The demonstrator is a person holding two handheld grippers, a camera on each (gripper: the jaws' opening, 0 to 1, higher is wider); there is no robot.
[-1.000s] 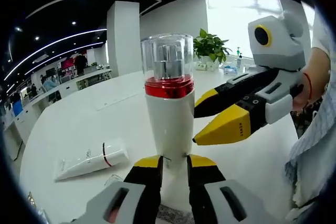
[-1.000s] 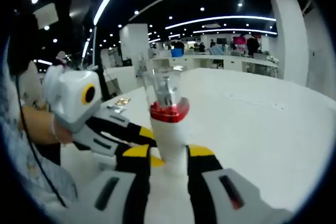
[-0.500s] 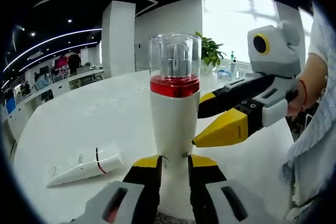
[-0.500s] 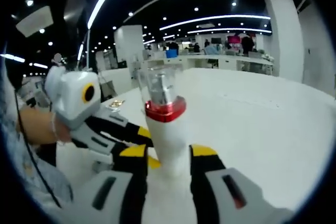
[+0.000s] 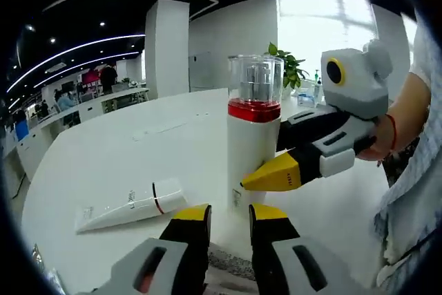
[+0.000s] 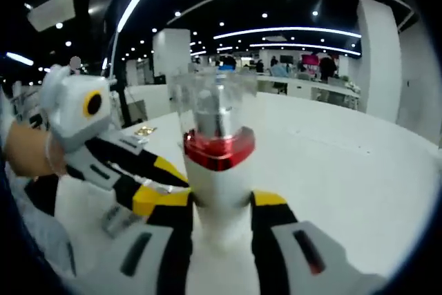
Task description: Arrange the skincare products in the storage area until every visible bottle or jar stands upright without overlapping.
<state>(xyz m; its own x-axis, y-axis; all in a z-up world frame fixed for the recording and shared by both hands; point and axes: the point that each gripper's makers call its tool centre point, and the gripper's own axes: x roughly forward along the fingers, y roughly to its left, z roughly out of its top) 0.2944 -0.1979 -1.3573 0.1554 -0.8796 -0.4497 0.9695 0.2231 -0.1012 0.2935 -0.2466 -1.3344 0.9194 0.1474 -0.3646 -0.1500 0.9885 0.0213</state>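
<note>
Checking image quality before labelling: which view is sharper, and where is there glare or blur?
Left gripper view: sharp; the pump bottle and lying tube read clearly, though the window behind is blown out. Right gripper view: the bottle's clear cap is smeared, edges soft.

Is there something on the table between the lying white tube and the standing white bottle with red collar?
No. In the left gripper view, only bare white table separates the white tube from the white bottle.

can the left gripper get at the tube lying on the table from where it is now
Probably yes. The tube lies flat on the white table, off to one side of the left gripper, with bare table between them. The upright bottle and the right gripper sit on the other side.
</note>
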